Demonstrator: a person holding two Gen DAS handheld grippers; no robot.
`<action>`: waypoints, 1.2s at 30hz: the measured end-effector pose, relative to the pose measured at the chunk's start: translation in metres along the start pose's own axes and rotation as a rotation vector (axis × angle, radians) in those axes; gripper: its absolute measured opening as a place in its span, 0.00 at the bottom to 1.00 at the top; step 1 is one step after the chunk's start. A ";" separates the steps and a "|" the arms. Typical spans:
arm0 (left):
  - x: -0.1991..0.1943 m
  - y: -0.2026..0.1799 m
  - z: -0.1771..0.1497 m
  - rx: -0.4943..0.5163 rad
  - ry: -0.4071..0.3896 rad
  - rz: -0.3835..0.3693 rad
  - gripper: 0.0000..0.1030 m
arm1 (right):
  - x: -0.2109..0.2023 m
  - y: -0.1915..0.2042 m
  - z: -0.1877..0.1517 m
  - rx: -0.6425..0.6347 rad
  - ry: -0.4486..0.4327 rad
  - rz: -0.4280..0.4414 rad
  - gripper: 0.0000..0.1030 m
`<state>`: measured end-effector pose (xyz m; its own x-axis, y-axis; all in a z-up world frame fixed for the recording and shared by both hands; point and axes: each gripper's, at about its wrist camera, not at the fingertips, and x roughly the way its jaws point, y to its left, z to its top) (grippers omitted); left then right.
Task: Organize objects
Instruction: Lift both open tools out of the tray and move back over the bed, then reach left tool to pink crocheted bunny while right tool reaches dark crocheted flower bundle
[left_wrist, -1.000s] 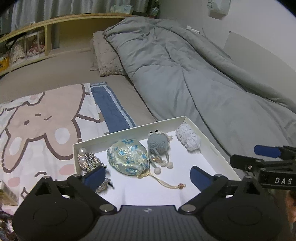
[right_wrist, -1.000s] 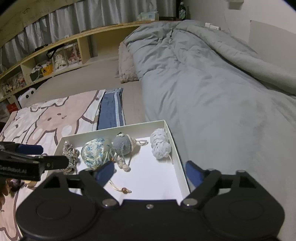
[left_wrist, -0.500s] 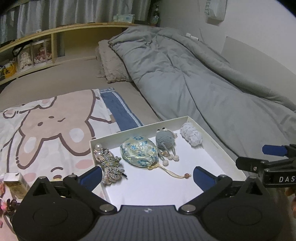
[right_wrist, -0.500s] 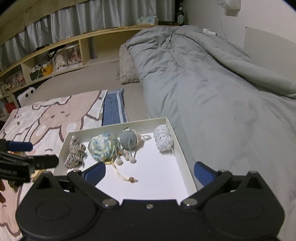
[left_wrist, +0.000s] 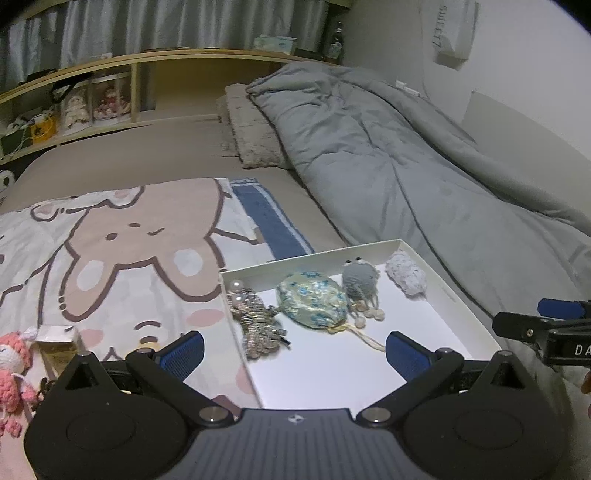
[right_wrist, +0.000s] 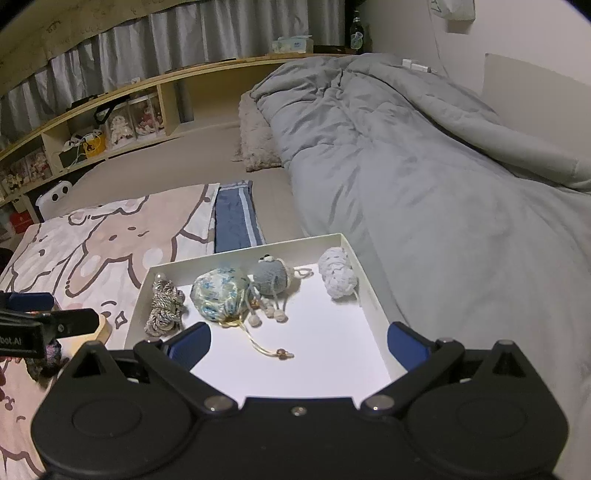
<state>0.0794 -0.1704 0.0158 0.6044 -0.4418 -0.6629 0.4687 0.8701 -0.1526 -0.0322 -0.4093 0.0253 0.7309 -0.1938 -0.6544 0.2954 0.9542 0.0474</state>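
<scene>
A shallow white box (left_wrist: 463, 297) (right_wrist: 364, 271) lies on the bed. In a row along its far side lie a silver braided cord bundle (left_wrist: 258, 321) (right_wrist: 164, 308), a floral drawstring pouch (left_wrist: 312, 297) (right_wrist: 219, 293), a grey crochet creature (left_wrist: 360, 278) (right_wrist: 271, 278) and a white knitted piece (left_wrist: 406, 275) (right_wrist: 338, 275). My left gripper (left_wrist: 295, 350) hangs open over the box's left wall, empty. Over the box's near part my right gripper (right_wrist: 299, 343) stands open and empty. A pink crochet doll (left_wrist: 13, 360) and a small clear packet (left_wrist: 59, 343) lie left of the box.
The box rests between a bunny-print blanket (left_wrist: 122, 251) and a rumpled grey duvet (left_wrist: 424, 166). A blue striped cloth (right_wrist: 236, 221) lies beyond it, a fuzzy pillow (right_wrist: 256, 140) farther back. Wooden shelves (right_wrist: 110, 118) with boxed dolls line the far wall.
Both grippers have drawn back from the box, which now sits smaller and farther off. The left one also slid left, bringing the pink doll into view. The right jaws have widened.
</scene>
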 end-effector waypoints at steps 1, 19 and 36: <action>-0.001 0.004 0.000 -0.002 -0.004 0.005 1.00 | 0.001 0.003 0.000 -0.001 0.000 0.003 1.00; -0.039 0.103 -0.007 -0.068 -0.049 0.168 1.00 | 0.031 0.091 0.004 -0.046 -0.011 0.109 1.00; -0.078 0.197 -0.022 -0.158 -0.087 0.331 1.00 | 0.059 0.193 0.001 -0.074 0.013 0.250 1.00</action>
<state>0.1101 0.0402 0.0211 0.7622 -0.1423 -0.6315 0.1380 0.9888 -0.0562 0.0687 -0.2367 -0.0031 0.7672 0.0530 -0.6392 0.0602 0.9862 0.1540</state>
